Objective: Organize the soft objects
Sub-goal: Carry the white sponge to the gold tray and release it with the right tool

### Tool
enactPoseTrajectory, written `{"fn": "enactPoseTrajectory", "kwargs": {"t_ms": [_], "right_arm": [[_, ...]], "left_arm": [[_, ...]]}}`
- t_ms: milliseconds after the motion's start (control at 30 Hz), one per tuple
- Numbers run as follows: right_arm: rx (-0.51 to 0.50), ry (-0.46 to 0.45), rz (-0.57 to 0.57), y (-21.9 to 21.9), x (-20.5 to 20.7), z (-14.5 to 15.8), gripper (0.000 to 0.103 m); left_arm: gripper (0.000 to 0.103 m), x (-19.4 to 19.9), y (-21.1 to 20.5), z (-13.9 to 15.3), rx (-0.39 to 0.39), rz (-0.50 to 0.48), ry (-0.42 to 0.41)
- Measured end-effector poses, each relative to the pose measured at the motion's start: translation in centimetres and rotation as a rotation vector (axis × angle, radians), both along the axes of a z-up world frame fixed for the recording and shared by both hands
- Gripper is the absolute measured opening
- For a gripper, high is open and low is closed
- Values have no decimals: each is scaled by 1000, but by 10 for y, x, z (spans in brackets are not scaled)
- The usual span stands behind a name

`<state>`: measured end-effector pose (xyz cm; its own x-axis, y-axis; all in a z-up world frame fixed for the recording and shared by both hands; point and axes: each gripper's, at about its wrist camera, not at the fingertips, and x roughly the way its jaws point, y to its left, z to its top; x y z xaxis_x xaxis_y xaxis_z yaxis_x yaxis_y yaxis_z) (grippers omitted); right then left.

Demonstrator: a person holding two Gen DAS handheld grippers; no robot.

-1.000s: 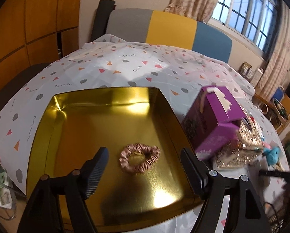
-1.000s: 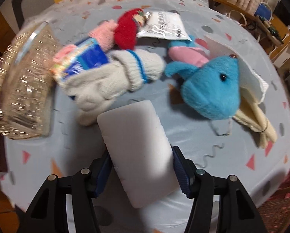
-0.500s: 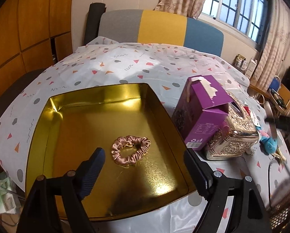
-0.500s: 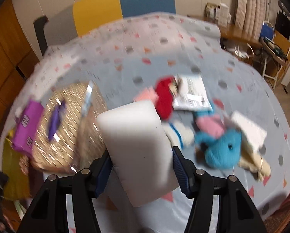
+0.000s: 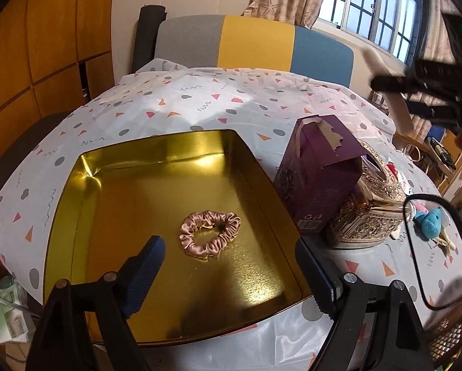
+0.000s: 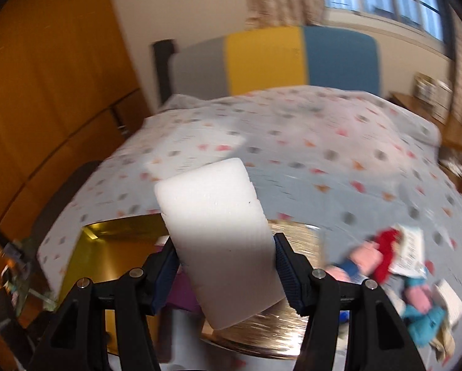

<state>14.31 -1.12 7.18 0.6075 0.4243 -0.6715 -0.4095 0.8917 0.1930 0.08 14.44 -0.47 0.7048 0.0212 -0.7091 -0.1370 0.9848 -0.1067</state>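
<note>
Your right gripper (image 6: 226,273), still clamping the white sponge (image 6: 221,232), has risen from the toys toward, probably, the gold tray (image 5: 76,185), while your left gripper (image 5: 231,266) is opening emptily above the scrunchie (image 5: 211,233).

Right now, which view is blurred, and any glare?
Right wrist view: motion blur smears the cloth and toys; only the white sponge stays sharp. Left wrist view: sharp, with glare patches on the gold tray floor near the scrunchie.

White sponge block (image 6: 218,232) clamped in claw; pink scrunchie (image 5: 211,229) flat in gold tray (image 5: 156,160).
</note>
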Motion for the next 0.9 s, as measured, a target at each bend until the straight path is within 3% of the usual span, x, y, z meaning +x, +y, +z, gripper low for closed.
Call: {"fn": "enactPoseTrajectory", "kwargs": {"t_ms": [333,900], "right_arm": [[-3,4,200,81,-20,-6,60],[-107,131,374,169,-32,-71,63]], "left_arm": [[87,-3,14,-6,-5,29,11],[87,-16,44,-14,-16,110,28]]}}
